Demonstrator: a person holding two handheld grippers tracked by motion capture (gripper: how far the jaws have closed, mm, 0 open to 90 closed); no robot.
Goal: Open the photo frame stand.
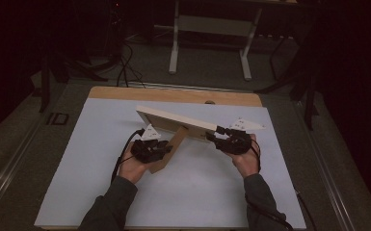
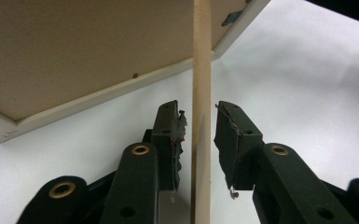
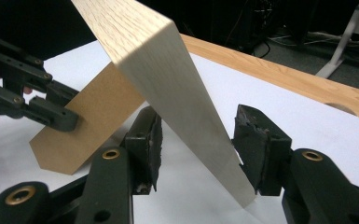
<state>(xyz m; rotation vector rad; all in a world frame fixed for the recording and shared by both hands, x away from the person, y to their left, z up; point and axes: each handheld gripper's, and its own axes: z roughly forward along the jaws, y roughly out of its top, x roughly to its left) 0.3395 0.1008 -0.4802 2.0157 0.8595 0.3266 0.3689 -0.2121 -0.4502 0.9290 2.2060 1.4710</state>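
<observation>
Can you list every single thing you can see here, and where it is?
picture frame: 1, pale wood, tilted above the middle of the sheet
back stand: 1, brown board, slanting down from the frame's back to the sheet
sheet: 1, white, covering the table
table: 1, light wood, far edge showing past the sheet
stand legs: 2, white, on the floor behind the table
cables: a few, black, on the floor at the far left
left gripper: 1, black, open astride the back stand
right gripper: 1, black, open astride the frame's end
hands: 2, each holding a gripper
sleeves: 2, dark grey, at the bottom edge
</observation>
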